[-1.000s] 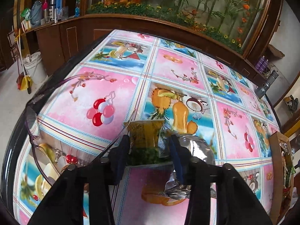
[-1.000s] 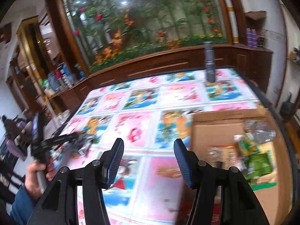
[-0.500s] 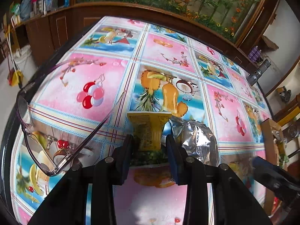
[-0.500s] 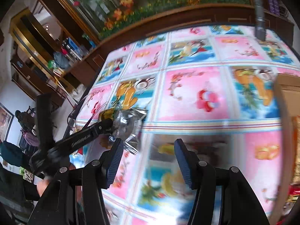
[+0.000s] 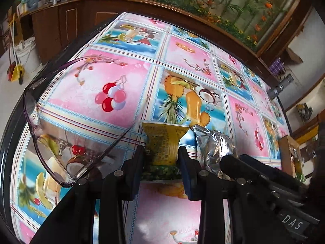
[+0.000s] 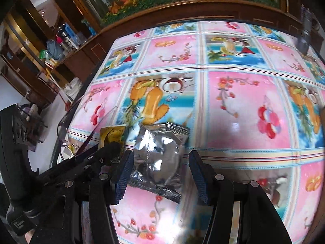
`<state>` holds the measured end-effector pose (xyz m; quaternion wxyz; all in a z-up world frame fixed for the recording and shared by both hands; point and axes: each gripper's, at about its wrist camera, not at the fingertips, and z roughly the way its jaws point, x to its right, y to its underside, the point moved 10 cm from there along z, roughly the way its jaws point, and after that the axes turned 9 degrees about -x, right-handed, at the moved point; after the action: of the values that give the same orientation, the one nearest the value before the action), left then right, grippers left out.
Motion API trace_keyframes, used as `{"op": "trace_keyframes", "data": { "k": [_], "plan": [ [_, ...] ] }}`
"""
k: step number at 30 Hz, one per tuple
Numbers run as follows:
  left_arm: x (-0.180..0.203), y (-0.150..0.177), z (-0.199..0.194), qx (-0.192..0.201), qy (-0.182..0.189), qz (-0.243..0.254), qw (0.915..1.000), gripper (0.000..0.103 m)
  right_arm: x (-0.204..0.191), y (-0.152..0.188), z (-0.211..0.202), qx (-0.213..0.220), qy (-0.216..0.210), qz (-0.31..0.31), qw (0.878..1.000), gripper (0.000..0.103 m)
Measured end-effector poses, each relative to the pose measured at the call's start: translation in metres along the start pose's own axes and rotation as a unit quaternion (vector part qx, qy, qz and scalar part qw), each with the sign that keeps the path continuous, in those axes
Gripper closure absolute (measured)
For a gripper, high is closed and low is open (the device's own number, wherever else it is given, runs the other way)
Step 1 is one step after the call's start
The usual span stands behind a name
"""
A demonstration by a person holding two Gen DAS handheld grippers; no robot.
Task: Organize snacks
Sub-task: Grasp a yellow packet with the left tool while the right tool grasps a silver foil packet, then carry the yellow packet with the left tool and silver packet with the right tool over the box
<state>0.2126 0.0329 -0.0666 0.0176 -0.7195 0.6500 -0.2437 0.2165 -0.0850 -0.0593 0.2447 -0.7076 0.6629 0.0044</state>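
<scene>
A yellow snack packet [image 5: 163, 140] stands on the fruit-print tablecloth [image 5: 113, 77]. My left gripper [image 5: 160, 156] has its pads against the packet's two sides, and its jaws are closing, pinching it into a waist. Just right of it lies a crumpled silver foil packet [image 5: 213, 148]. In the right wrist view the silver foil packet [image 6: 158, 154] sits between the fingers of my right gripper [image 6: 160, 162], which is open, with a gap on each side. The left gripper's fingers [image 6: 109, 148] and the yellow snack packet [image 6: 111, 134] show close on the left there.
A pair of purple-framed glasses [image 5: 61, 142] lies left of the yellow packet, one temple reaching toward it. A cardboard box [image 5: 284, 148] holding snacks stands at the right table edge. A grey cylinder [image 5: 280, 85] stands at the far right. Wooden cabinets surround the table.
My right gripper swung left from over the cardboard box across the table and came down around the silver packet. The left gripper's jaws narrowed onto the yellow packet.
</scene>
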Motion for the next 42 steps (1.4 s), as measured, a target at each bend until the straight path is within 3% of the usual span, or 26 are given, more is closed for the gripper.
{"op": "trace_keyframes", "data": {
  "k": [5, 7, 13, 17, 20, 22, 31, 34, 37, 42],
  "plan": [
    [-0.001, 0.000, -0.001, -0.001, 0.012, -0.012, 0.9999, 0.072, -0.006, 0.000, 0.004, -0.008, -0.054, -0.014, 0.998, 0.041],
    [-0.001, -0.001, -0.001, -0.001, 0.013, -0.014, 0.9998, 0.072, -0.008, 0.003, 0.003, -0.004, -0.054, -0.025, 0.998, 0.041],
    [-0.002, -0.001, -0.003, 0.002, 0.017, -0.019, 0.9997, 0.072, -0.021, 0.013, 0.012, 0.001, 0.003, -0.085, 0.996, 0.041],
    [-0.003, -0.002, -0.002, 0.004, 0.018, -0.019, 0.9997, 0.072, -0.033, 0.010, 0.018, 0.016, 0.046, -0.118, 0.992, 0.027],
    [-0.001, -0.002, -0.001, 0.005, 0.010, -0.013, 0.9999, 0.072, -0.028, 0.009, 0.029, 0.014, 0.105, -0.133, 0.985, 0.028],
    [0.001, -0.002, 0.000, 0.003, 0.014, -0.009, 0.9999, 0.072, -0.018, 0.009, 0.028, 0.016, 0.111, -0.114, 0.987, 0.037],
    [0.042, 0.012, 0.011, 0.005, -0.015, 0.070, 0.9974, 0.072, 0.064, 0.034, -0.016, 0.016, 0.134, -0.037, 0.990, 0.040],
    [0.071, 0.025, 0.018, 0.020, -0.061, 0.140, 0.9881, 0.070, 0.092, 0.048, -0.034, 0.029, 0.142, -0.019, 0.989, 0.040],
    [0.086, 0.034, 0.022, 0.048, -0.117, 0.186, 0.9744, 0.062, 0.105, 0.057, -0.044, 0.054, 0.139, -0.009, 0.989, 0.040],
    [0.093, 0.037, 0.022, 0.060, -0.112, 0.193, 0.9729, 0.068, 0.106, 0.056, -0.048, 0.067, 0.103, -0.013, 0.992, 0.040]
  ]
}}
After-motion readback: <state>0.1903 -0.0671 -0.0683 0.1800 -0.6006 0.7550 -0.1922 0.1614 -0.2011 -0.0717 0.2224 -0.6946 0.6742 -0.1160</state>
